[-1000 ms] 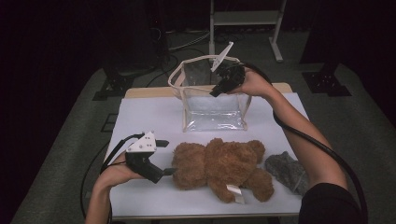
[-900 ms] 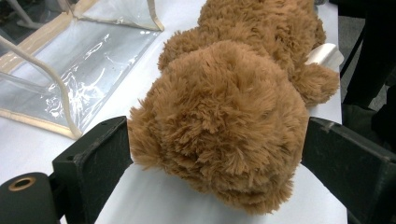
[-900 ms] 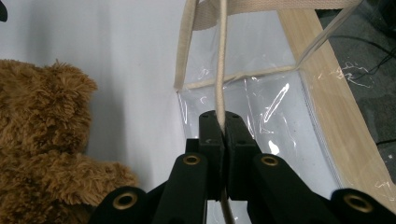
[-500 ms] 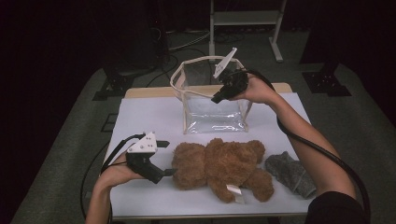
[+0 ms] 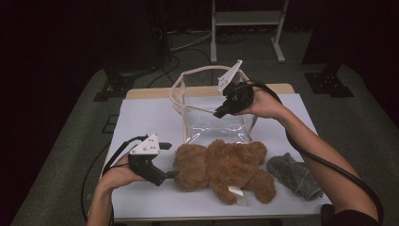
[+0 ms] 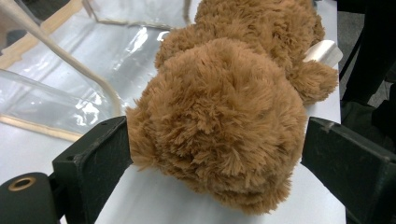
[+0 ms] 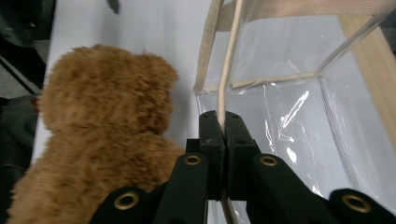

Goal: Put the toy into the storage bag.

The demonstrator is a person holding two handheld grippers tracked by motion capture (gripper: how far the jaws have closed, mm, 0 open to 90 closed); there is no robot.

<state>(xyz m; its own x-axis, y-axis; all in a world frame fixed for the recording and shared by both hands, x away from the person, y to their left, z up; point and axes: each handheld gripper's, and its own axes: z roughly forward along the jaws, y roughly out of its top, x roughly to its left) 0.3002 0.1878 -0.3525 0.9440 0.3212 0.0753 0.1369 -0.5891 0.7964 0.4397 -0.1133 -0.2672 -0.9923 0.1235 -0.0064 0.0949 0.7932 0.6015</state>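
Change since earlier frame: right gripper has shifted toward the right side of the high view, drawing the near edge of the clear bag with it; left gripper, teddy bear and grey cloth have not moved.
Bench: white-covered top carrying all items; a bare wooden strip shows along its far edge.
Clear bag: transparent plastic with beige trim, standing open at the far middle of the bench, just behind the teddy bear. In the right gripper view the beige rim strip runs down into the gripper.
Teddy bear: brown plush, lying along the near middle of the bench, head toward the left gripper, legs toward the grey cloth. A white tag shows near its legs.
Grey cloth: crumpled, at the near right of the bench, just beside the bear's legs.
Right gripper: jaws pressed fully together, pinching the beige rim strip of the clear bag, as seen in the right gripper view. Held above the bench at the bag's near right upper edge.
Left gripper: low at the near left of the bench, jaws spread wide. In the left gripper view the bear's head sits between them, the left jaw against the fur, the right jaw just clear of it. Nothing is clamped.
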